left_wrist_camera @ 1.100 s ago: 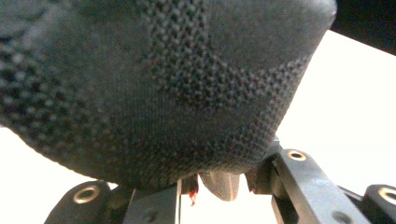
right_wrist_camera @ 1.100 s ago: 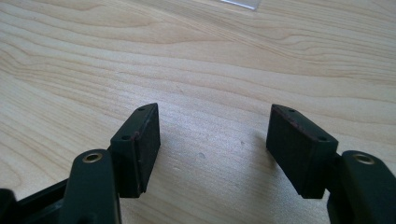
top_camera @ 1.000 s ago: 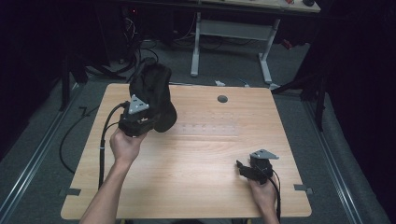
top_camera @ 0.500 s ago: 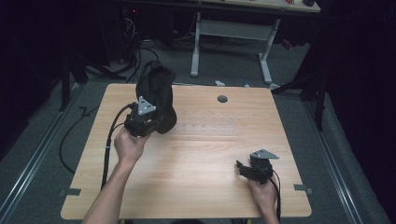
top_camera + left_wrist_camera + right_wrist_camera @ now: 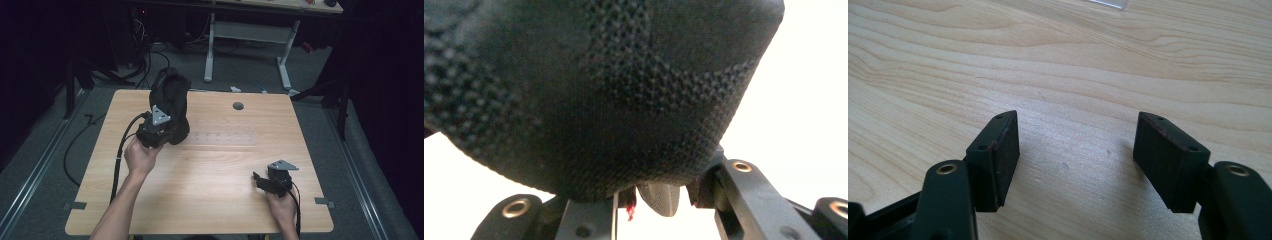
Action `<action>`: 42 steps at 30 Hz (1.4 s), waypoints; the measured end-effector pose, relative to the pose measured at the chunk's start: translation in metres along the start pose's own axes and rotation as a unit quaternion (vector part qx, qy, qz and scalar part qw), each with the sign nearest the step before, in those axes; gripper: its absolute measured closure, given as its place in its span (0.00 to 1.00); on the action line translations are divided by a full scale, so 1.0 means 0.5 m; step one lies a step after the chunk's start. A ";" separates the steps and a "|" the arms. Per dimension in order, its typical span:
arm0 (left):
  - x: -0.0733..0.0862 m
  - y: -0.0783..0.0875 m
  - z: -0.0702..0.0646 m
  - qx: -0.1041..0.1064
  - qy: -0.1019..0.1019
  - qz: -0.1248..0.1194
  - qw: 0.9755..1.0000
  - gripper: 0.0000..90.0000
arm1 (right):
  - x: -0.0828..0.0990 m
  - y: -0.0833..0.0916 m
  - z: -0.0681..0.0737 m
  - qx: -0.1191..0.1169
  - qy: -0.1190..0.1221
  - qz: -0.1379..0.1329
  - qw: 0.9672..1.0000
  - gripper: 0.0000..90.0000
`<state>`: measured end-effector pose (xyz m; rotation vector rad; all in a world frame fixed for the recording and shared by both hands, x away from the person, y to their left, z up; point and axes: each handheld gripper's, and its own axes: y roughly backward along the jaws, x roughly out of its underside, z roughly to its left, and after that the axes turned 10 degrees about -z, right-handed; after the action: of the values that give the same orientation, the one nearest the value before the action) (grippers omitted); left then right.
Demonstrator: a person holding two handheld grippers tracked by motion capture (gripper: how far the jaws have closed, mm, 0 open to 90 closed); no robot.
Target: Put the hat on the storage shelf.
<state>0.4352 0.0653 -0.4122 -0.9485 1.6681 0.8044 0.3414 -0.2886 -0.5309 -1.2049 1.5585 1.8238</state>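
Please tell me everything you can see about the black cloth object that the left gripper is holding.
The black cloth object looks like knitted fabric; its weave shows clearly in the left gripper view. It is soft and bunched, standing tall above the far left part of the table. The left gripper is shut on its lower part. What kind of item it is cannot be told.

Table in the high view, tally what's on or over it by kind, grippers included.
Black two-jaw grippers: 2, left and right
Black knitted fabric item, in the left gripper: 1
Clear flat strip lying on the wooden table: 1
Total: 4
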 end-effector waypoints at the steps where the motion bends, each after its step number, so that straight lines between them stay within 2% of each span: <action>1: 0.003 -0.001 0.000 0.000 0.000 0.001 1.000 0.78 | 0.000 0.000 0.000 0.000 0.000 0.000 1.000 0.39; 4: 0.012 -0.004 0.000 0.001 -0.004 0.005 1.000 0.78 | 0.000 0.000 0.000 0.000 0.000 0.000 1.000 0.39; 12: 0.025 -0.009 -0.002 0.002 0.000 0.012 1.000 0.77 | 0.000 0.000 0.000 0.000 0.000 0.000 1.000 0.39; 20: 0.030 -0.007 0.000 -0.001 0.017 0.013 1.000 0.74 | 0.000 0.000 0.000 -0.001 0.000 0.000 1.000 0.39; 24: 0.032 -0.007 -0.001 0.000 0.018 0.020 1.000 0.71 | 0.000 0.000 0.000 -0.001 -0.001 0.000 1.000 0.39; 26: 0.034 -0.008 -0.002 0.001 0.025 0.023 0.999 0.70 | 0.000 0.000 0.000 -0.001 -0.001 0.000 1.000 0.39; 29: 0.037 -0.010 -0.002 0.001 0.036 0.026 0.999 0.65 | 0.000 0.000 0.000 -0.001 -0.001 0.000 1.000 0.39; 34: 0.038 -0.014 -0.002 -0.004 0.044 0.026 0.999 0.50 | 0.000 0.000 0.000 -0.001 -0.001 0.001 1.000 0.39; 42: 0.038 -0.015 -0.003 -0.003 0.056 0.029 0.998 0.38 | 0.000 0.000 0.000 -0.002 -0.001 0.001 1.000 0.38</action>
<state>0.4376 0.0566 -0.4302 -0.9691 1.7984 0.8079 0.3413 -0.2886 -0.5309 -1.2037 1.5563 1.8281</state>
